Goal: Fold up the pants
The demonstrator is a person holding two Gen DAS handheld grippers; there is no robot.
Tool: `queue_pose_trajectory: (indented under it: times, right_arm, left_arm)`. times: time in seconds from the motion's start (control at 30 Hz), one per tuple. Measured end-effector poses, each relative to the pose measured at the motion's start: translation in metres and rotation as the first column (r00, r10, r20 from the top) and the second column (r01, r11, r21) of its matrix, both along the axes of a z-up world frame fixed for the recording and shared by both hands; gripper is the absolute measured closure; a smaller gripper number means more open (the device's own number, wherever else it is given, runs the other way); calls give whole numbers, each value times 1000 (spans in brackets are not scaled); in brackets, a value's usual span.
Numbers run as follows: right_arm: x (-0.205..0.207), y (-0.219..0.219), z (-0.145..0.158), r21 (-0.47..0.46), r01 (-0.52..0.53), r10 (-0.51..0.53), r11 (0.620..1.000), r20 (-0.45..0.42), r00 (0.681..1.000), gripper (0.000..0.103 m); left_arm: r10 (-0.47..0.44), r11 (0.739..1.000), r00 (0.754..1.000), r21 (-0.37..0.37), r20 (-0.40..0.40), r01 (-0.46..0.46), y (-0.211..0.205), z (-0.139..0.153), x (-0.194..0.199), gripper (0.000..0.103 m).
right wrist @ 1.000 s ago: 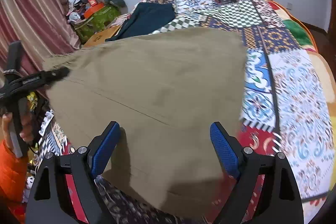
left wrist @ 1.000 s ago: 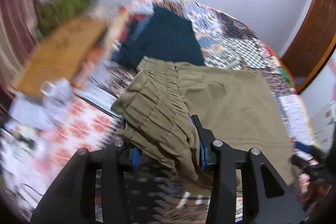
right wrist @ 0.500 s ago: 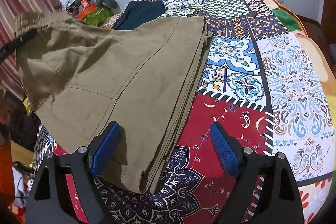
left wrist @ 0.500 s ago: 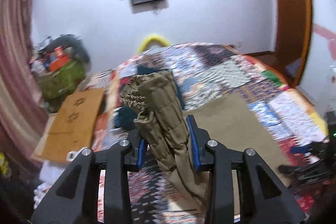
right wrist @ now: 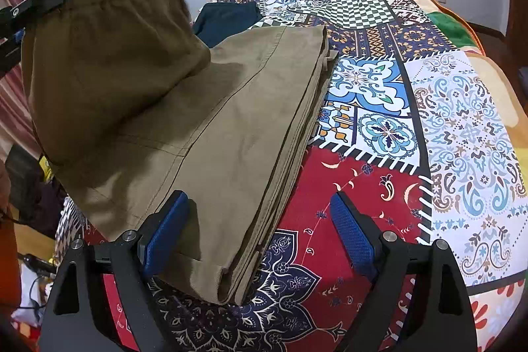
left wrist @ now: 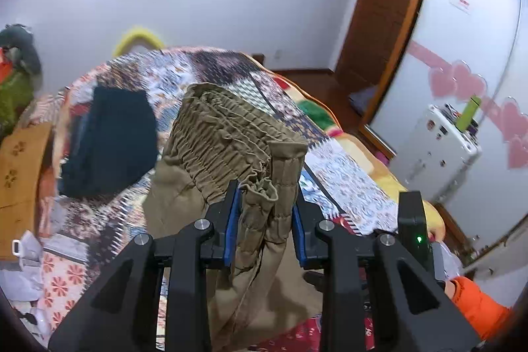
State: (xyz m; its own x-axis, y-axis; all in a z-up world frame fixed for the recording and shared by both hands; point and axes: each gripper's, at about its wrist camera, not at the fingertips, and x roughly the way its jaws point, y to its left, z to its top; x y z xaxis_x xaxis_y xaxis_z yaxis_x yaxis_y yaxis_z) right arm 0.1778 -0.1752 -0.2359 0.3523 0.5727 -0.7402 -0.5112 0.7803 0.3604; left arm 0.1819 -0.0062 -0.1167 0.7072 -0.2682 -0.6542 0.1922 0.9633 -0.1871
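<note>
pants (left wrist: 231, 134) waistband pinched between left fingers (left wrist: 232, 216)

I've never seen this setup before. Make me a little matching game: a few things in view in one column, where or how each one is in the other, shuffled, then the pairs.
1. khaki pants
2. left gripper
3. right gripper
4. dark blue garment

A. open, hovering over the pant legs
B. lying flat, far side of the quilt
C. clamped on the gathered waistband
D. legs on the quilt, waist end lifted

Pairs: 1-D, 2-C, 3-A, 4-B
</note>
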Motion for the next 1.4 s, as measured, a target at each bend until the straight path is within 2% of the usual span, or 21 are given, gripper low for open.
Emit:
queue_pose_trajectory:
  times: [0.2, 0.27, 0.3, 0.37, 0.57, 0.77, 0.9, 1.03, 1.13, 1.27, 1.4]
  right_arm:
    - [1, -1, -1, 8, 2, -2, 1000, -2, 1000, 17]
    - [0, -2, 0, 9, 5, -5, 1000, -1, 1000, 17]
    - [0, -3, 0, 9, 6, -6, 1000, 1, 1000, 17]
    - [-2, -4, 3, 8, 8, -8, 1000, 9, 1000, 17]
    - [-10, -8, 6, -12, 8, -8, 1000, 27, 1000, 17]
    - [-13, -21, 8, 4, 34, -34, 999, 24, 999, 17]
    - [-14, -28, 10, 17, 59, -59, 998, 21, 998, 17]
    - [-13, -35, 9, 23, 84, -85, 996, 12, 996, 17]
    - [-9, -38, 8, 23, 97, -97, 995, 4, 995, 17]
    - [-6, -40, 6, 19, 107, -107, 994, -3, 994, 17]
    - [-4, -43, 3, 16, 120, -120, 993, -10, 993, 17]
  left_arm:
    - [-74, 997, 995, 7, -73, 75, -18, -14, 4, 72]
    - [-96, 995, 990, -2, -104, 96, -22, -17, 2, 53]
    - [-98, 995, 990, -7, -105, 98, -24, -17, 0, 49]
    - [-87, 996, 992, 2, -90, 87, -23, -15, -3, 39]
    - [0, 998, 999, 70, -42, 3, 1, -7, 3, 26]
    - [79, 982, 996, 174, -37, -72, 33, -10, 40, 17]
    - [104, 970, 992, 226, -74, -85, 49, -23, 78, 14]
    - [153, 953, 975, 284, -159, -103, 57, -48, 124, 14]
    - [154, 954, 962, 286, -225, -86, 58, -70, 153, 14]
    - [149, 957, 939, 284, -309, -58, 56, -101, 185, 14]
    - [160, 929, 906, 369, -393, -4, 51, -141, 204, 14]
